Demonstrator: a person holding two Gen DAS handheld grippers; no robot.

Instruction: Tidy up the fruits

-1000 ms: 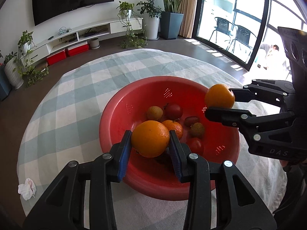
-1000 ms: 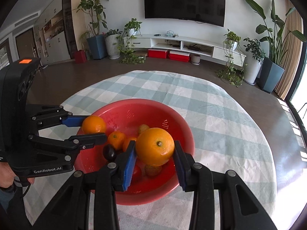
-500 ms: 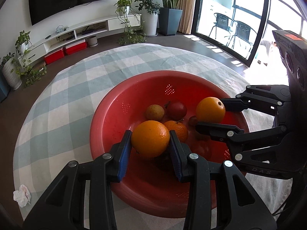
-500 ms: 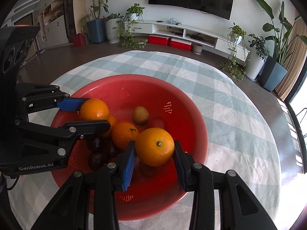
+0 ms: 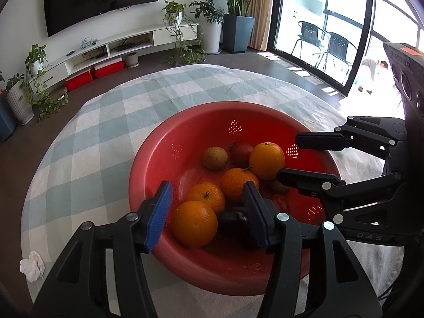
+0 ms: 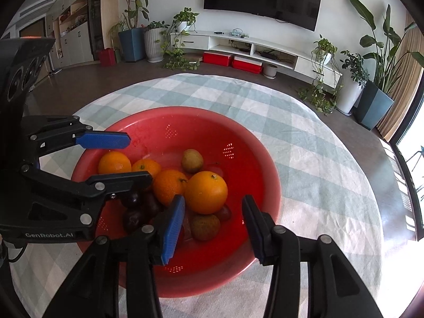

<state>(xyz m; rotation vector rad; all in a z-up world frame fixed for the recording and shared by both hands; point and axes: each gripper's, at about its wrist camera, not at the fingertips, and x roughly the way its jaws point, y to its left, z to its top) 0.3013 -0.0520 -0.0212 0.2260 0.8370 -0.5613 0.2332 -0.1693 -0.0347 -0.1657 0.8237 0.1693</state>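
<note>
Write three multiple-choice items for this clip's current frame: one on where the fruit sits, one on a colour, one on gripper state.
1. Where are the oranges?
A. On the tablecloth
B. In the red basin
C. Held in the jaws

2. What colour is the crumpled tissue?
A. White
B. Blue
C. Green

3. How do both grippers stand?
A. Open
B. Shut on fruit
C. One open, one shut

Answers:
1 B: the oranges lie loose in the red basin.
2 A: the crumpled tissue on the tablecloth is white.
3 A: the left gripper and right gripper both show spread jaws holding nothing.
</note>
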